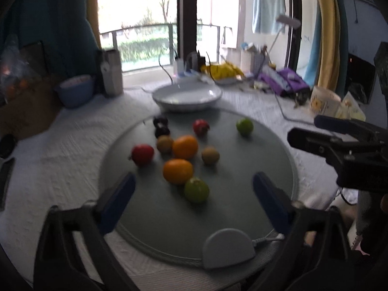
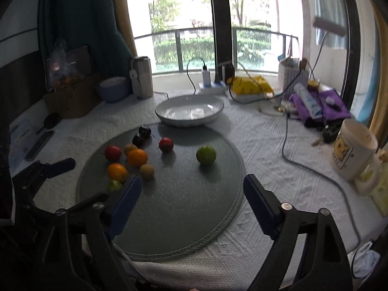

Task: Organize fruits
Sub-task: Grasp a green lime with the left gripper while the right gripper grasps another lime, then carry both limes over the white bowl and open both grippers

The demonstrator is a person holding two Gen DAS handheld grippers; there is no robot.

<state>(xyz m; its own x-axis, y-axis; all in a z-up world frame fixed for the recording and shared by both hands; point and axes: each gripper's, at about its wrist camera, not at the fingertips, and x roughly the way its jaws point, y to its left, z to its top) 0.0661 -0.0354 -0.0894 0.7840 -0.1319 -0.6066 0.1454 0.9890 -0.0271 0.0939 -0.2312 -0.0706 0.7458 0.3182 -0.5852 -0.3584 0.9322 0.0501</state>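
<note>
Several fruits lie on a round grey mat [image 1: 218, 218] [image 2: 184, 208]: two oranges [image 1: 178, 171] [image 1: 185, 146], two green limes [image 1: 196, 189] [image 1: 245, 126], two red fruits [image 1: 142, 154] [image 1: 200, 126], two brown kiwis [image 1: 210, 155] [image 1: 164, 144] and dark fruit [image 1: 160, 126]. An empty white bowl [image 1: 186, 95] [image 2: 189, 111] stands behind the mat. My left gripper [image 1: 194, 189] is open and empty over the mat's near part, with the near lime between its fingers. My right gripper [image 2: 191, 194] is open and empty over the mat, short of the far lime [image 2: 206, 154].
A small grey half-round piece [image 1: 228, 248] lies on the mat's near edge. A blue bowl [image 2: 112, 88], a metal canister [image 2: 143, 77], a cream tub [image 2: 351, 148], cables [image 2: 291, 160] and purple clutter [image 2: 320, 106] ring the white tablecloth. The window is behind.
</note>
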